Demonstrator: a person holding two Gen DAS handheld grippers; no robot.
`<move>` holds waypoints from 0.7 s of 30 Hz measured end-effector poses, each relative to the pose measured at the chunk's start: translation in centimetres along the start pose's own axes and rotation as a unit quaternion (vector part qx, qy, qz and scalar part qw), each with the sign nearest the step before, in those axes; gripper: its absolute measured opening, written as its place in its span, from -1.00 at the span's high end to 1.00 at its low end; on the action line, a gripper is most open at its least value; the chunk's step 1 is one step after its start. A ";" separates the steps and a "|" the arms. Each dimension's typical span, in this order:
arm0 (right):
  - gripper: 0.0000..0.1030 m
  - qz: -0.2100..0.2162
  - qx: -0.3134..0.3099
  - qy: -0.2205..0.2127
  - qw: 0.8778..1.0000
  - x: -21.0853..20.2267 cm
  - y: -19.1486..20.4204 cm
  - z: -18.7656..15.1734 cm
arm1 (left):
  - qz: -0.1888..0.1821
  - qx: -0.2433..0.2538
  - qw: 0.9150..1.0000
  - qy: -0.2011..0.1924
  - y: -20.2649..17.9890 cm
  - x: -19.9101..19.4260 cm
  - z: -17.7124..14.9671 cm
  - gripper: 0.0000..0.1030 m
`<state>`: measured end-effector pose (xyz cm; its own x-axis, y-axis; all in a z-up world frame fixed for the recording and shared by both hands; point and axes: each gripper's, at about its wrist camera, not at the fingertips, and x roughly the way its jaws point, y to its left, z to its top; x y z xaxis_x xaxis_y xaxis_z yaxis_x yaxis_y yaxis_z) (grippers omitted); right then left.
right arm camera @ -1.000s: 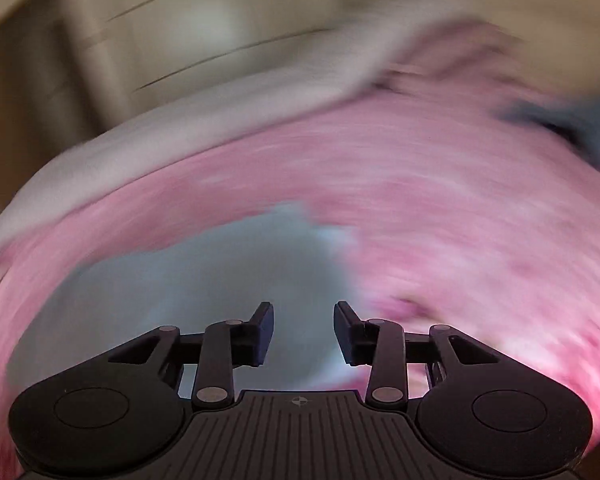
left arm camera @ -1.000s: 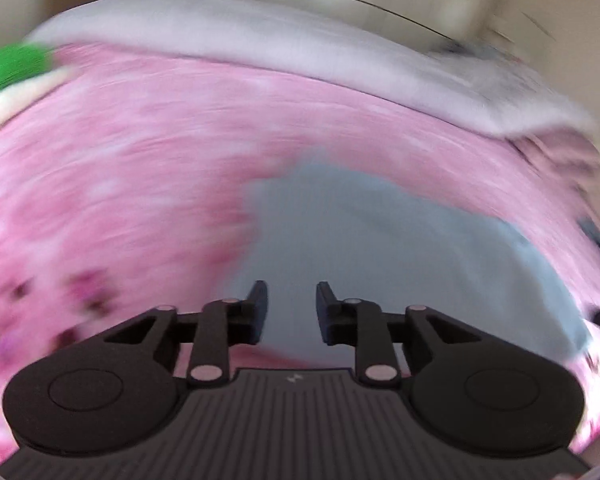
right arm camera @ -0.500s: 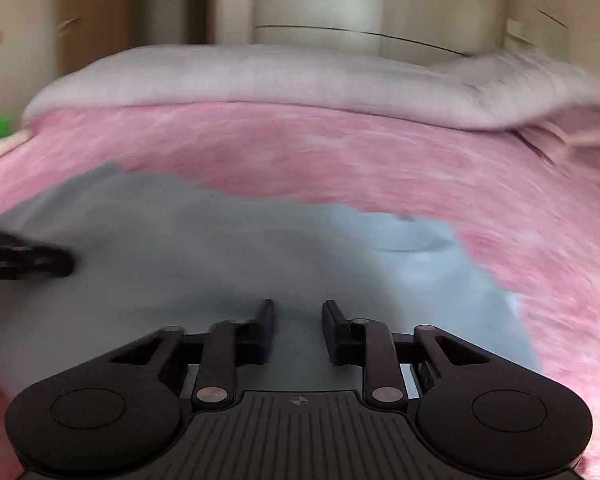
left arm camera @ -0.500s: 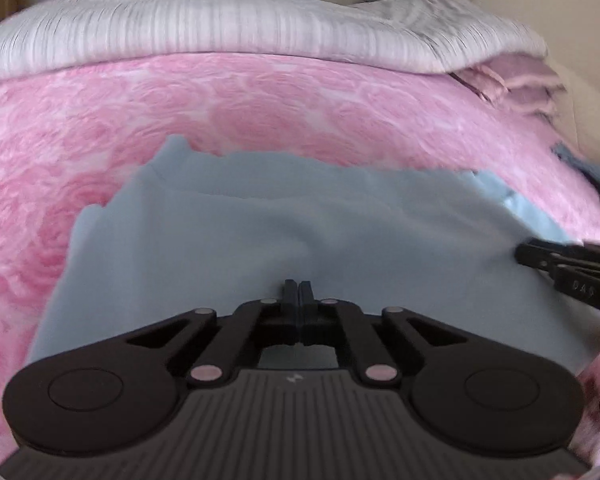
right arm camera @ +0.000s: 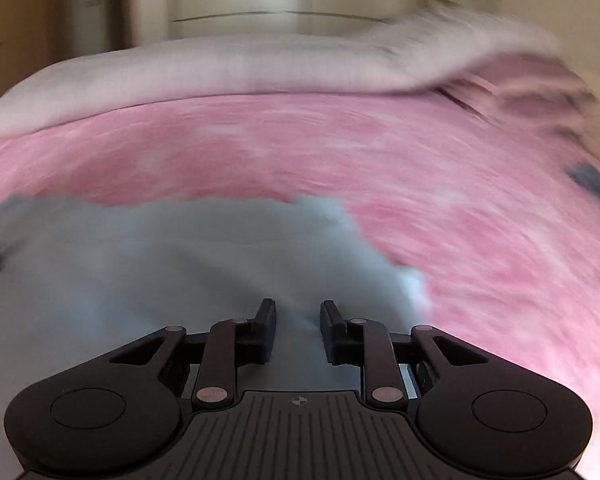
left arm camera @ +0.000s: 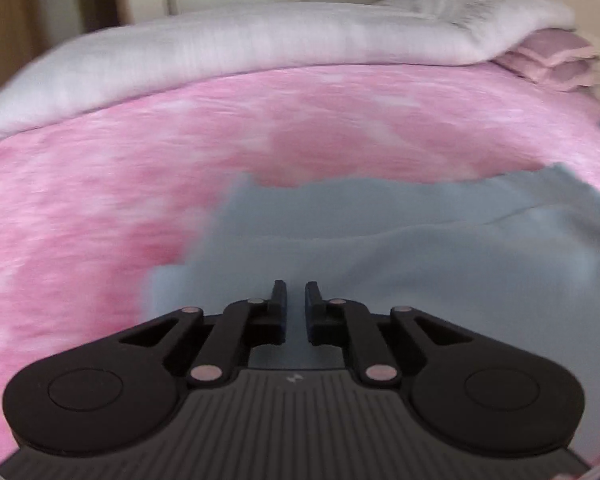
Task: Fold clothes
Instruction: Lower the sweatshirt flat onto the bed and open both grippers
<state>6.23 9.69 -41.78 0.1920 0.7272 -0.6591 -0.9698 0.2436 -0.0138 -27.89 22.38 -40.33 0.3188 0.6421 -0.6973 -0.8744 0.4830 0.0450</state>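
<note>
Both grippers hang low over a pale blue cloth (left arm camera: 400, 264) spread on a pink bedspread (left arm camera: 140, 168), each angled down and forward toward it. Left gripper (left arm camera: 295, 300): black, hard plastic, two flat straight fingers (left arm camera: 278, 308) on linked levers with pale round pivots, above a ribbed grey base; its jaws are opening, a narrow slit between them, and blue cloth shows through the slit, though the blur hides whether any fold is pinched. Right gripper (right arm camera: 298, 318): same build, jaws also opening and set wider, the cloth (right arm camera: 180, 264) lying under and behind them with nothing gripped. Soft and matte, the cloth has a ragged far edge and shallow creases; it lies flat with its long axis running side to side across the bed, reaching from the left gripper's place toward the right one's. Mottled in rose and white, the bedspread looks plush. Beyond it lies a long, pale, ribbed quilt (left arm camera: 260, 48), with folded pink pillows (left arm camera: 548, 60) at its right end.
</note>
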 end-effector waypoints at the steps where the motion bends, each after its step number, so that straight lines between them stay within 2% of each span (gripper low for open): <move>1: 0.56 -0.011 0.006 0.003 1.000 -0.9 -0.5 0.1 | 0.003 -0.011 1.000 0.004 0.9 -0.8 -0.2 0.82; 3: 0.56 -0.005 0.027 -0.002 1.000 -3.5 -1.1 -0.3 | -0.003 -0.038 0.999 0.008 2.0 -2.9 -0.8 0.82; 6: 0.56 0.016 0.050 -0.012 0.999 -7.4 -1.1 -1.6 | -0.006 -0.038 0.999 0.003 1.7 -6.4 -2.4 0.82; 8: 0.56 0.026 0.048 -0.017 0.998 -8.8 -0.5 -3.1 | -0.012 -0.045 0.999 0.020 1.3 -6.7 -3.6 0.80; 10: 0.55 0.018 0.045 -0.003 0.999 -9.1 -0.1 -4.3 | -0.006 -0.047 0.998 0.045 0.7 -6.2 -4.8 0.78; 14: 0.55 -0.004 0.046 0.026 0.999 -10.5 0.6 -5.0 | 0.016 -0.038 0.998 0.047 -0.5 -8.6 -4.4 0.79; 16: 0.53 0.000 0.050 0.027 0.998 -12.2 1.1 -4.5 | 0.016 -0.034 0.999 0.037 -1.3 -10.4 -4.2 0.68; 17: 0.44 0.002 0.052 0.031 0.998 -12.8 1.4 -4.5 | 0.017 -0.031 0.999 0.034 -1.7 -11.2 -4.1 0.66; 18: 0.27 0.004 0.053 0.035 0.998 -13.4 1.6 -4.5 | 0.018 -0.028 0.999 0.031 -2.1 -12.1 -4.1 0.59; 19: 0.19 0.006 0.055 0.039 0.998 -14.1 1.9 -4.5 | 0.019 -0.026 0.999 0.031 -2.6 -12.8 -4.3 0.50; 21: 0.04 0.003 0.063 0.054 0.997 -14.7 2.3 -4.9 | 0.017 -0.019 0.999 0.038 -3.3 -13.8 -4.8 0.48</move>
<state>0.38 -3.63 -35.79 0.1613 0.6569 -0.7365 -0.9433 0.3220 0.0806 -31.17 9.13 -34.30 0.2614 0.6091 -0.7488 -0.8980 0.4380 0.0428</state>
